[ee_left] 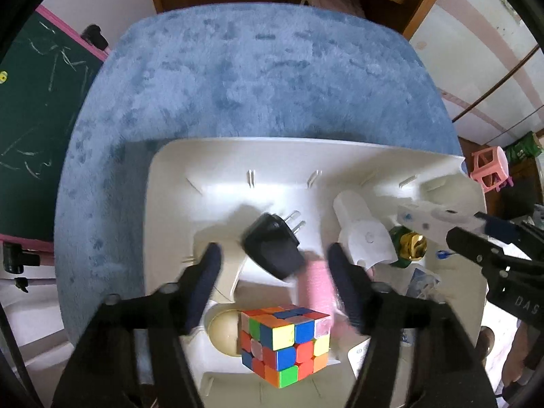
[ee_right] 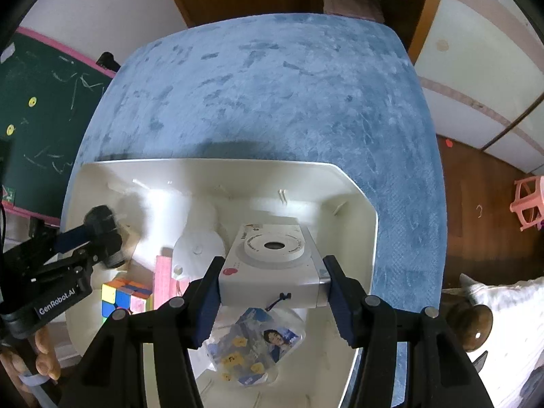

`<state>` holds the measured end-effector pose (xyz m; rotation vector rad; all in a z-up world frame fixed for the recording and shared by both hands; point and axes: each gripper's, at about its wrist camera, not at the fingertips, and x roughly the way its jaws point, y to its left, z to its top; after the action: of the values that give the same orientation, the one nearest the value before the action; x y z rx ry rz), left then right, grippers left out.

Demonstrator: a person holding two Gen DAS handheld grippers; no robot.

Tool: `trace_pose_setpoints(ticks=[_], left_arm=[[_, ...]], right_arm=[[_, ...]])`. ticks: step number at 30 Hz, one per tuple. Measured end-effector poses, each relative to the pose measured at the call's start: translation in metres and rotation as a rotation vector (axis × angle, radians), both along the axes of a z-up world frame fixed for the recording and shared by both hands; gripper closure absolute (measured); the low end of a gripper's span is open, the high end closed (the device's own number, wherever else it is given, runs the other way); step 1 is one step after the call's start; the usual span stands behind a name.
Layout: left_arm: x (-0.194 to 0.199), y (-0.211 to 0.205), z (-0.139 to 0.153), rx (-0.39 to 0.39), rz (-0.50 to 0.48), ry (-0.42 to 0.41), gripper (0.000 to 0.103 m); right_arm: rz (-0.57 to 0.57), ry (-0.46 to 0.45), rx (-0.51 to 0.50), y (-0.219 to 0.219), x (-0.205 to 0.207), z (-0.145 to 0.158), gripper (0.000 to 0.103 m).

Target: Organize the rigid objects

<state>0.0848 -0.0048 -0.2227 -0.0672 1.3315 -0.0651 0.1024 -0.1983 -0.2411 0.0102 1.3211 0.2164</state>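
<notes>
A white bin (ee_left: pixel 163 183) (ee_right: pixel 360 210) sits on a blue plush surface. My left gripper (ee_left: pixel 272 289) is open above the bin; a black plug adapter (ee_left: pixel 272 251), blurred, is between and just beyond its fingertips, apart from both. Below lie a colourful puzzle cube (ee_left: pixel 285 343) (ee_right: pixel 119 297), a pink block (ee_left: pixel 314 282) and a cream ball (ee_left: pixel 222 333). My right gripper (ee_right: pixel 270 285) is shut on a white instant camera (ee_right: pixel 272 265), held over the bin's right half; the camera also shows in the left wrist view (ee_left: pixel 438 219).
The bin also holds a white cylinder-shaped device (ee_left: pixel 360 231), a green and gold item (ee_left: pixel 409 246) and a plastic packet with a printed card (ee_right: pixel 255 350). A chalkboard (ee_left: pixel 34 119) stands left. A pink stool (ee_right: pixel 530 200) is on the floor right.
</notes>
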Motion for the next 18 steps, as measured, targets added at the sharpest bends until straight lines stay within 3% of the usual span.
trace_pose_setpoints(ticks=[11, 18], left_arm=[[-0.025, 0.006, 0.044, 0.011, 0.038, -0.088, 0.023], [-0.053, 0.009, 0.094, 0.005, 0.047, -0.175, 0.023]], right_arm=[[0.028, -0.143, 0.05, 0.008, -0.029, 0.055, 0.044], [0.037, -0.258, 0.07, 0.017, -0.056, 0.103, 0.044]])
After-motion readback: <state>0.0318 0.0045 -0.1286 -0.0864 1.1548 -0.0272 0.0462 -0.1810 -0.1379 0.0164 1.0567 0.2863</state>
